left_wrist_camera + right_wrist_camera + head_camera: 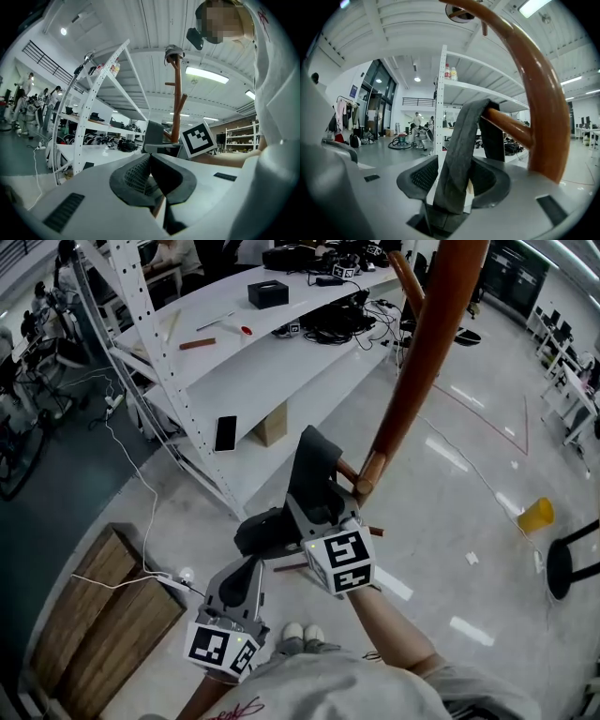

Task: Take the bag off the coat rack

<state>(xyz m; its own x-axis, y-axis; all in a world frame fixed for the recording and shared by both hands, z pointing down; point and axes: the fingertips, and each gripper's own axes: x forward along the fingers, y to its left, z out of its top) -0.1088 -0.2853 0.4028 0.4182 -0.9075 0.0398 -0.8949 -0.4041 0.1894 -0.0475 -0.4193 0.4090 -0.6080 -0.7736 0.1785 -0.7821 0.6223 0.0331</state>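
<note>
Two pairs noted. Left tongs [149, 161] clenched, tips together, nothing between them, aimed about level past a white shelf unit [89, 122]. Right tongs [453, 180] released and spread wide, with the grey bag strap [461, 145] hanging loose between the pads. Strap is looped over a wooden peg [508, 124] of the coat rack [546, 112]; the pole stands just right of it.

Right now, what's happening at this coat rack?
A person works with two handheld grippers. The right gripper has its open jaws either side of a grey strap, which hangs over a peg of the wooden rack. The left gripper is shut and empty, nearer the person. The strap is not yet off the peg.
</note>
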